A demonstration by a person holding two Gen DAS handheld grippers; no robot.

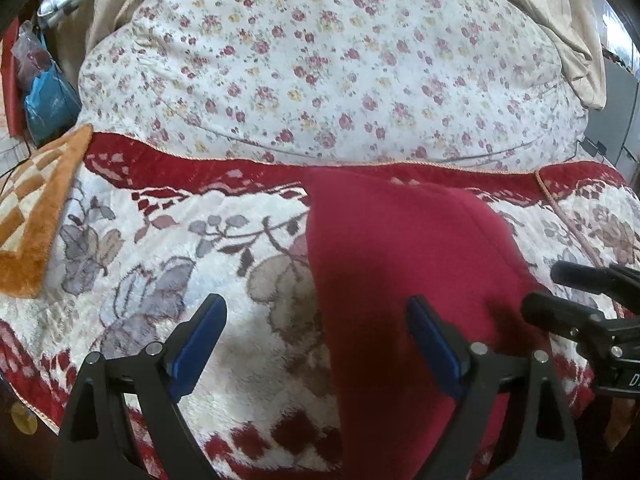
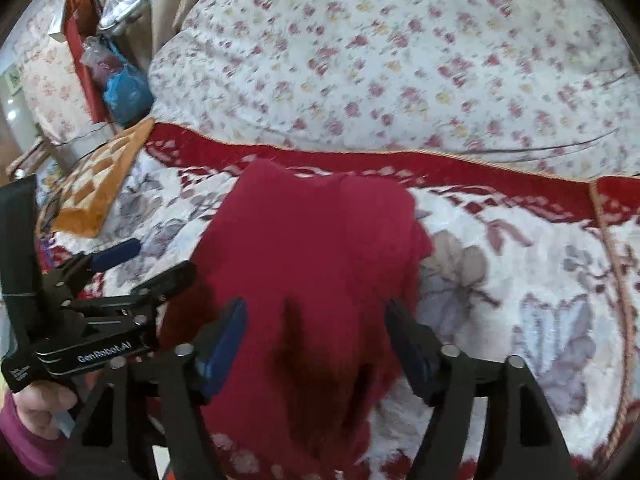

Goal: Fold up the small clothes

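Note:
A dark red garment (image 1: pixel 404 280) lies on the flowered red-and-white blanket (image 1: pixel 168 264), running from the blanket's far red border toward me. My left gripper (image 1: pixel 316 312) is open over the garment's left edge, holding nothing. My right gripper (image 2: pixel 316 316) is open, its jaws standing either side of the garment (image 2: pixel 312 264), whose near end is bunched with a fold between them. The right gripper shows at the right edge of the left wrist view (image 1: pixel 560 292). The left gripper shows at the left of the right wrist view (image 2: pixel 160 264).
A white quilt with small flowers (image 1: pixel 328 64) lies beyond the blanket. An orange and cream checked cushion (image 1: pixel 36 208) sits at the left. Bags, one blue (image 1: pixel 48 100), hang at the far left. A beige curtain (image 1: pixel 568 40) hangs at the back right.

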